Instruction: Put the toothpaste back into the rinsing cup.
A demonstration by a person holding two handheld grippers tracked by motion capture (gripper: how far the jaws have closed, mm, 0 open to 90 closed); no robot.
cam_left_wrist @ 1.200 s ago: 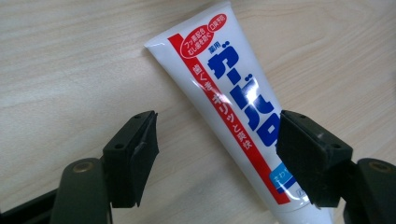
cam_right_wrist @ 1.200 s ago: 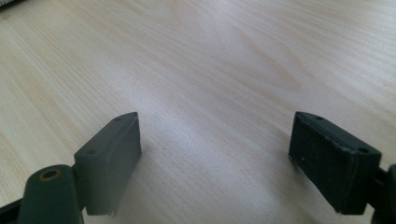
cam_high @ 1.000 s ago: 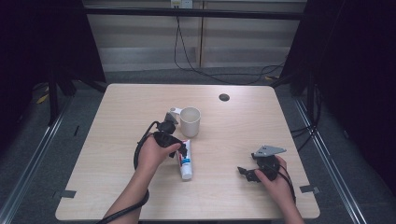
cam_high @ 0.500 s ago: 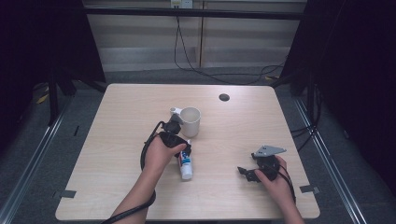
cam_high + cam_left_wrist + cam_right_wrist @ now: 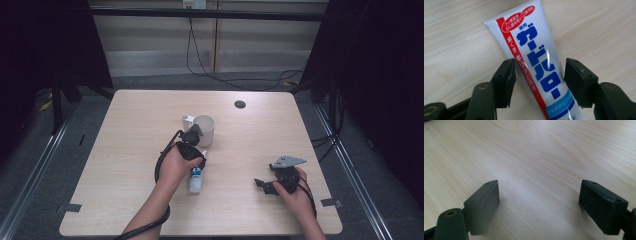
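A white toothpaste tube (image 5: 536, 62) (red stripe, blue lettering) lies flat on the bench (image 5: 125, 150); the left gripper (image 5: 539, 75), jaws just closing, seemingly pinches it.

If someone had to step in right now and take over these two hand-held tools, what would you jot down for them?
Left tool: jaws either side of the toothpaste tube, just been closing in on it; both pads look to be at the tube's sides, but a firm grip isn't certain.
Right tool: open, empty, low over bare table at the near right.
Tube lies flat on the table, just in front of the white mug, which stands upright.
Done: left tool lined up on the tube.
Left: probably finish the grip and lift the tube.
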